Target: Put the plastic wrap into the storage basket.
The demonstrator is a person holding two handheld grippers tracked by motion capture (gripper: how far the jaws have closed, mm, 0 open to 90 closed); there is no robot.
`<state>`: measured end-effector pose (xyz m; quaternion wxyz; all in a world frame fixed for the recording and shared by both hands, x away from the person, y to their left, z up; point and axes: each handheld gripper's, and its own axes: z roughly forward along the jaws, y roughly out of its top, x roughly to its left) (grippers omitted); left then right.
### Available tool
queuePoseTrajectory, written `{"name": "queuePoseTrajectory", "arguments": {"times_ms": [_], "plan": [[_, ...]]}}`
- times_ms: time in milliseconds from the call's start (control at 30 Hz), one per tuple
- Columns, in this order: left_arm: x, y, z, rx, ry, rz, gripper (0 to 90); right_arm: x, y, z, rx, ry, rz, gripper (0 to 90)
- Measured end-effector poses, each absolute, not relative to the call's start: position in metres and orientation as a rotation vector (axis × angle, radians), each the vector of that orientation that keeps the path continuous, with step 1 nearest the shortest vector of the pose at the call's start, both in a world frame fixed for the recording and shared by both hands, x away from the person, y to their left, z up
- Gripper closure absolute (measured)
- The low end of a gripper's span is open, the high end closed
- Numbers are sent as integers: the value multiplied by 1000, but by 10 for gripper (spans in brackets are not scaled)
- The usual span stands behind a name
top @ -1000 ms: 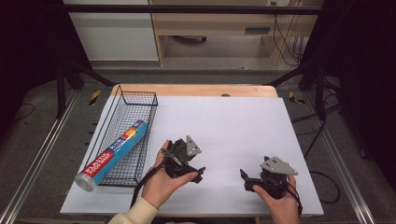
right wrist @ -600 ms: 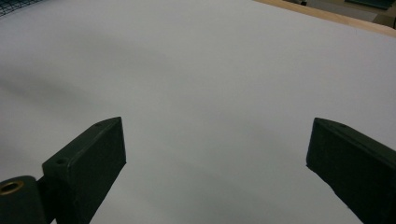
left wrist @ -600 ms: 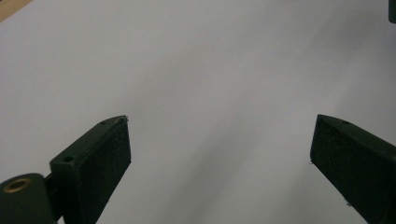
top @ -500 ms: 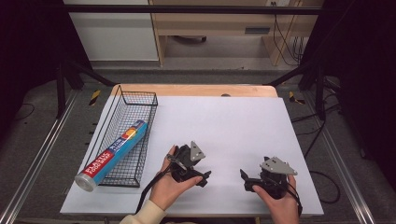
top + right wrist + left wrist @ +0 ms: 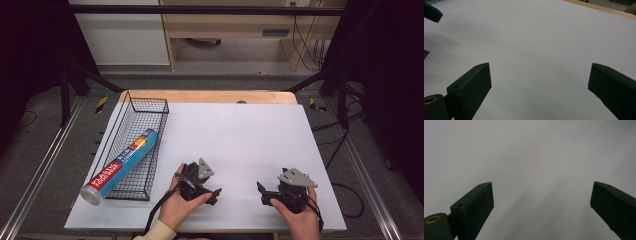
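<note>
Overhead, the high view takes in a white surface (image 5: 240, 135) with a black wire basket (image 5: 134, 145) standing along its 9 o'clock edge. A blue roll of plastic food wrap (image 5: 120, 166) lies slantwise in the basket, its capped end poking out over the basket's near rim toward 7 o'clock. Near the 6 o'clock edge the person's left hand (image 5: 177, 207) holds the left gripper (image 5: 216, 194), which points toward 4 o'clock and sits just beside the basket's near corner, not touching it. Well apart from it, toward 5 o'clock, the right hand (image 5: 300, 220) holds the right gripper (image 5: 261, 192), aimed back toward 9 o'clock so that the two grippers face each other across bare white sheet. Next, the left gripper view shows its two black fingers (image 5: 477, 205) spread wide apart over plain white surface, with nothing between them. Lastly, the right gripper view shows its own fingers (image 5: 472, 86) likewise wide apart above the white sheet; the dark tips of the other gripper enter at 10 o'clock, and a strip of bare wooden edge (image 5: 604, 8) runs across at 1 o'clock.
</note>
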<state>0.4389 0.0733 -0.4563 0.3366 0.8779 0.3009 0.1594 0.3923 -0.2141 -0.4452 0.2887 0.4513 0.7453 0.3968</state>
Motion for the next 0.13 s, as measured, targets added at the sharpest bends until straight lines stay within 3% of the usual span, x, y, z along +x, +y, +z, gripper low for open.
{"name": "queuePoseTrajectory", "arguments": {"times_ms": [133], "plan": [[439, 77, -461, 2298, 804, 411, 48, 393, -214, -445, 1201, 1989, 1056, 51]]}}
